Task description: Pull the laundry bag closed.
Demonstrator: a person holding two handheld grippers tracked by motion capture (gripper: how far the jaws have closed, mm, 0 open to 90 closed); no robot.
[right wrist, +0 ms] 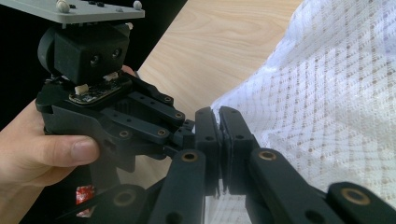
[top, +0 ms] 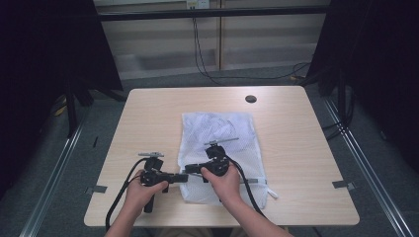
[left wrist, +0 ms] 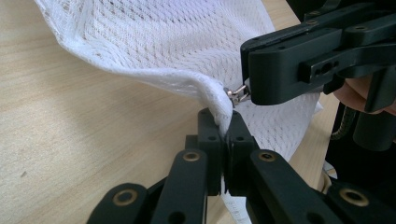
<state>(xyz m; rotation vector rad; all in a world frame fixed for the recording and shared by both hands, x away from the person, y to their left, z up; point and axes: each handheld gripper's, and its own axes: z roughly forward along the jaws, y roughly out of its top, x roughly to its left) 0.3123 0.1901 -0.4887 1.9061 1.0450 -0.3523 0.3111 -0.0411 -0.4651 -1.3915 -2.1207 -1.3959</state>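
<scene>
The left gripper (left wrist: 226, 122) is pinching a raised fold of the white mesh laundry bag (top: 220, 133) between fingers (left wrist: 209, 140) pressed fully together. The right gripper (right wrist: 219, 120) is clamping the small metal zipper pull (left wrist: 237, 94), its fingers (right wrist: 205, 135) equally closed. The bag, soft open-weave netting, is lying flat and rectangular on the pale wood-grain tabletop (top: 148, 118)

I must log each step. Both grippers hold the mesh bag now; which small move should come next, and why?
Probably draw the right gripper along the edge, away from the left gripper. It is shut on the zipper pull, while the left pinches the mesh bag just beside it, so this should run the zipper.
</scene>
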